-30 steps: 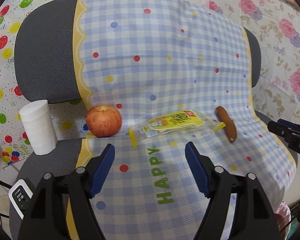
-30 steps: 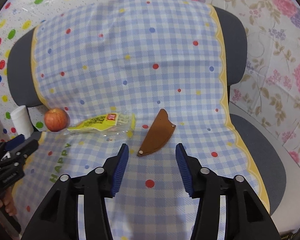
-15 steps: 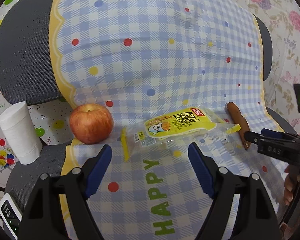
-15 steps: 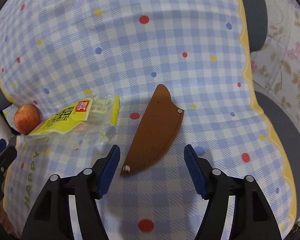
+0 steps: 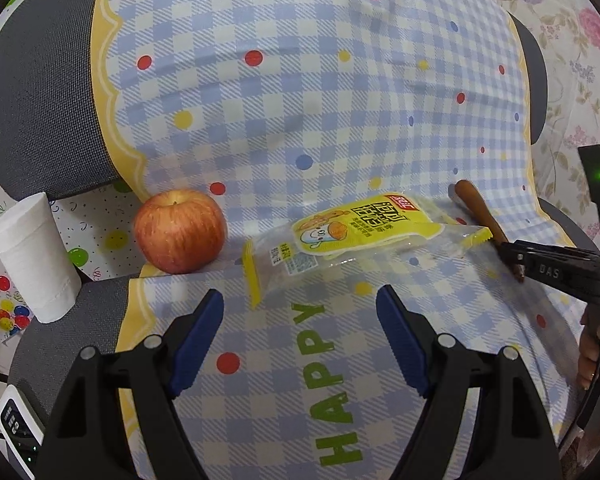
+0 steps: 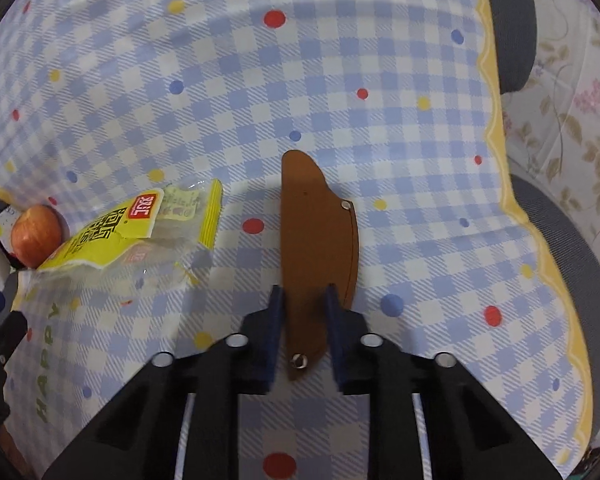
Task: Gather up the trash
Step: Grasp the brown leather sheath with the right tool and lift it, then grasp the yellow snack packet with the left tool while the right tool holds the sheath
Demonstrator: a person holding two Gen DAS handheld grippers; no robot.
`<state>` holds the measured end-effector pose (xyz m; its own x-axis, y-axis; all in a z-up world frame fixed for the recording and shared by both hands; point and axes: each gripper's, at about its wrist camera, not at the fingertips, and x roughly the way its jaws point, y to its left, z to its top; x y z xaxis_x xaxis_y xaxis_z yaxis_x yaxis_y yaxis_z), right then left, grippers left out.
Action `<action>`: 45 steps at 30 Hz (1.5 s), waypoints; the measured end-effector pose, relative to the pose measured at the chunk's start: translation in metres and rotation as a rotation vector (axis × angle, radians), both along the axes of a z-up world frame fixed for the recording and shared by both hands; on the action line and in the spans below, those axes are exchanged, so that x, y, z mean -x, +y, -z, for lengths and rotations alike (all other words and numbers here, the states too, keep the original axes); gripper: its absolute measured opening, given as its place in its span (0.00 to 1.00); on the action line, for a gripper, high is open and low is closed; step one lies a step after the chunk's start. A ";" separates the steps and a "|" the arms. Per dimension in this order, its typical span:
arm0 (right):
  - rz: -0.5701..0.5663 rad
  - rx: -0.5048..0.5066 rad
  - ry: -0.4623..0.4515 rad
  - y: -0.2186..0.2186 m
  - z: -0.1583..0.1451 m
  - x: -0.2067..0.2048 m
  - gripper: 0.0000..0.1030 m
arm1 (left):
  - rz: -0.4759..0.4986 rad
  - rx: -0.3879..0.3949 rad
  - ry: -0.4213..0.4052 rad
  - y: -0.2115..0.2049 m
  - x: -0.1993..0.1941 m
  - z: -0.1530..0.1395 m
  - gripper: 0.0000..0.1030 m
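Right wrist view: our right gripper (image 6: 303,312) had pinched the brown sheath (image 6: 318,240) beside the wrapper (image 6: 132,236) — nothing collected; left gripper (image 5: 300,320) gaped empty.

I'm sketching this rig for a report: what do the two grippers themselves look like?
Both match. The left gripper and the right gripper each have black angular plastic arms with round silver rivets and ridged blue fingers. Seen from the left wrist, the right gripper's side bears white "DAS" lettering.
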<state>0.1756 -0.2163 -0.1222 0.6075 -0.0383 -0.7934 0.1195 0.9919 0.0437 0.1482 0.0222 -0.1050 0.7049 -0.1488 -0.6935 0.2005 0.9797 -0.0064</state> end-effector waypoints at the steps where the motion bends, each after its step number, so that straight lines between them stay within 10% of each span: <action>1: -0.005 0.009 -0.021 0.000 -0.006 0.007 0.12 | 0.002 -0.003 -0.001 -0.001 0.000 0.000 0.74; 14: -0.011 0.019 -0.023 -0.027 -0.007 0.011 0.14 | 0.008 -0.022 -0.019 -0.004 -0.007 -0.001 0.74; 18: -0.047 0.037 -0.028 -0.025 -0.006 0.000 0.50 | 0.011 -0.007 -0.018 -0.003 -0.009 0.000 0.74; 22: -0.056 0.057 -0.013 -0.023 0.000 -0.021 0.62 | 0.006 0.003 -0.015 -0.003 -0.011 0.000 0.74; 45: -0.078 -0.075 -0.075 -0.006 -0.030 0.038 0.51 | 0.035 -0.105 -0.010 -0.019 -0.020 0.006 0.69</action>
<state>0.1371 -0.2226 -0.0924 0.6642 0.0693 -0.7443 0.0359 0.9916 0.1243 0.1684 0.0034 -0.1109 0.7077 -0.1008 -0.6993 0.2343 0.9672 0.0978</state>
